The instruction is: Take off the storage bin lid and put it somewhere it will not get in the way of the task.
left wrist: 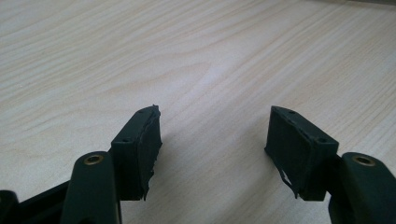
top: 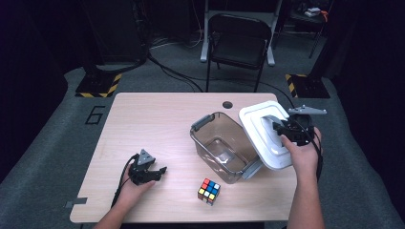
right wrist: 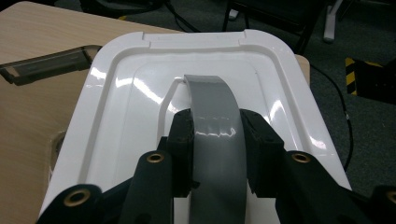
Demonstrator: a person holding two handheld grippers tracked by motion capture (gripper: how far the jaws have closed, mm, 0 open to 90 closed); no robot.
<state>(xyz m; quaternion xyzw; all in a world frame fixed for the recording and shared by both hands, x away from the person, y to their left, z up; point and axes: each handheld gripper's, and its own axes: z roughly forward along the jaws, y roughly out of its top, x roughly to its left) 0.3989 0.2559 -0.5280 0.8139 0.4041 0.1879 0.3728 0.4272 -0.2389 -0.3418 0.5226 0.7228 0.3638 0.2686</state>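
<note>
My right gripper (top: 278, 127) is shut on the grey handle (right wrist: 215, 116) of a white box lid (top: 260, 136), which it holds tilted over the table's right edge, beside the clear plastic box (top: 220, 145). In the right gripper view both black jaws press on the sides of the handle, and the lid (right wrist: 116, 107) spreads out beyond them. The box stands uncovered at mid-table with nothing inside. A Rubik's cube (top: 209, 191) lies near the front edge, in front of the box. My left gripper (top: 161, 170) rests open at the front left, with bare table between its pads (left wrist: 144, 144).
The wooden table (top: 143, 119) has a round cable hole (top: 227, 104) at its back edge. A black folding chair (top: 238, 45) stands behind the table. Cables run across the grey floor, and striped stand bases sit at back left and back right.
</note>
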